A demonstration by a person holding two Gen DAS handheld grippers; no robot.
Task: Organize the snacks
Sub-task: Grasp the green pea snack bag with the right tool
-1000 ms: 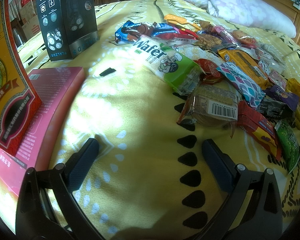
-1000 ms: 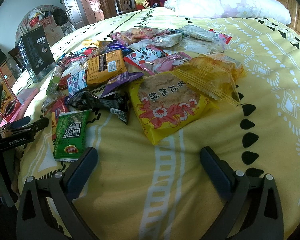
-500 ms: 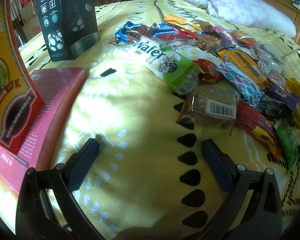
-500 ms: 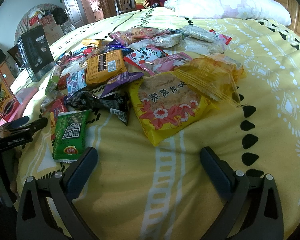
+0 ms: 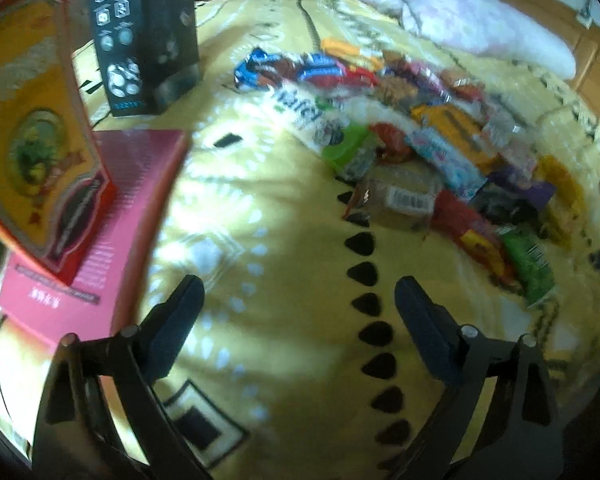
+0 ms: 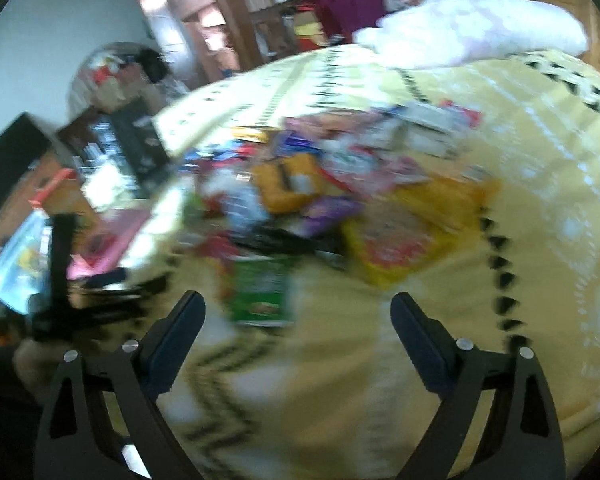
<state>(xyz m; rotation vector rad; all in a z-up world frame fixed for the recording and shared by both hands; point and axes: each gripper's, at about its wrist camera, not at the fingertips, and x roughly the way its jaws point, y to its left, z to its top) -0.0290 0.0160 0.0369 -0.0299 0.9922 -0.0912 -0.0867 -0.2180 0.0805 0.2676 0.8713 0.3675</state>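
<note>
A heap of wrapped snacks lies on the yellow bedspread (image 5: 260, 264). In the left wrist view I see a green-and-white wafer pack (image 5: 320, 124), a clear pack with a barcode (image 5: 400, 200) and a small green packet (image 5: 528, 260). My left gripper (image 5: 300, 308) is open and empty above bare bedspread, short of the heap. In the blurred right wrist view the green packet (image 6: 260, 292) lies just ahead of my open, empty right gripper (image 6: 298, 320), with a big yellow flowered pack (image 6: 392, 240) behind it. The left gripper (image 6: 80, 292) shows at the left there.
A pink flat box (image 5: 100, 216) lies at the left with a red-and-gold box (image 5: 32, 132) standing on it. A black product box (image 5: 144, 28) stands behind. White pillows (image 5: 480, 28) lie at the far end of the bed. A wooden bed frame (image 5: 596, 72) is at the right.
Both grippers have pulled back and risen from the heap, so the snacks look farther and smaller. The right wrist view swung fast and is blurred. Jaws stayed open.
</note>
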